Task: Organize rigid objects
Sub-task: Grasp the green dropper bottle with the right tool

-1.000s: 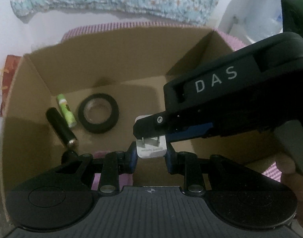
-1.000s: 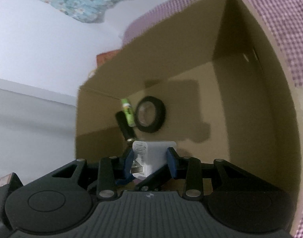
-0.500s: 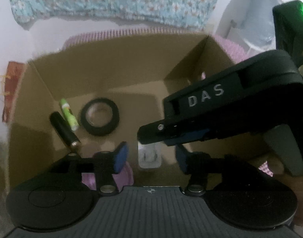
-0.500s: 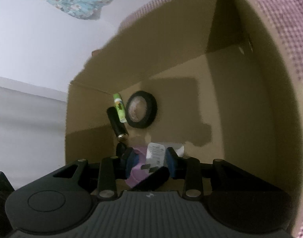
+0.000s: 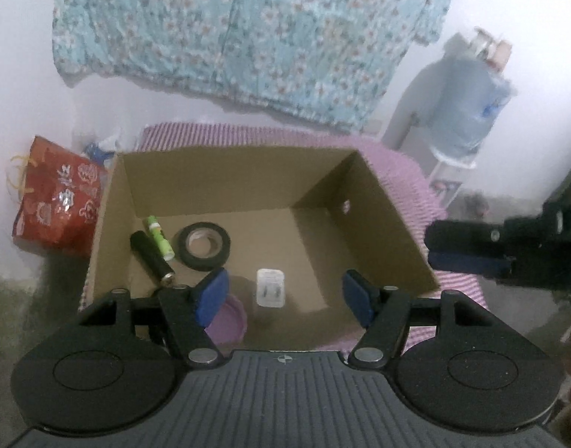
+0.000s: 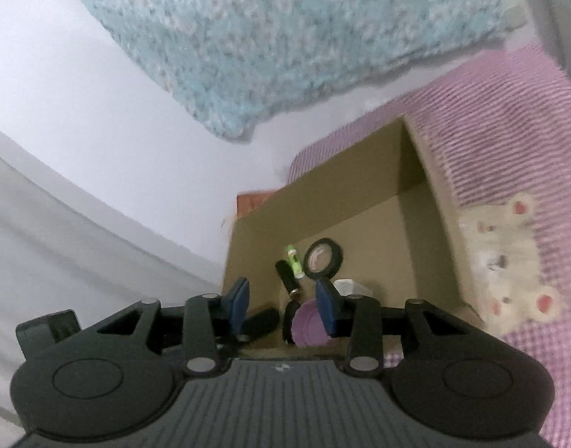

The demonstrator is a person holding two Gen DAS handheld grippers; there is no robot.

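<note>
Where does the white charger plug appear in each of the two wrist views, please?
Left wrist: white charger plug lies on the box floor, low centre, between the open left gripper pads.
Right wrist: only its top edge shows, behind the right-hand blue pad.
Shared landmark: black tape roll.

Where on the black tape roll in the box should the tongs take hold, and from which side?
The black tape roll lies flat on the cardboard box floor with its centre hole facing up. Probably best from above: one finger down the hole, one outside, pinching the ring's right side, which is away from the green tube.
</note>
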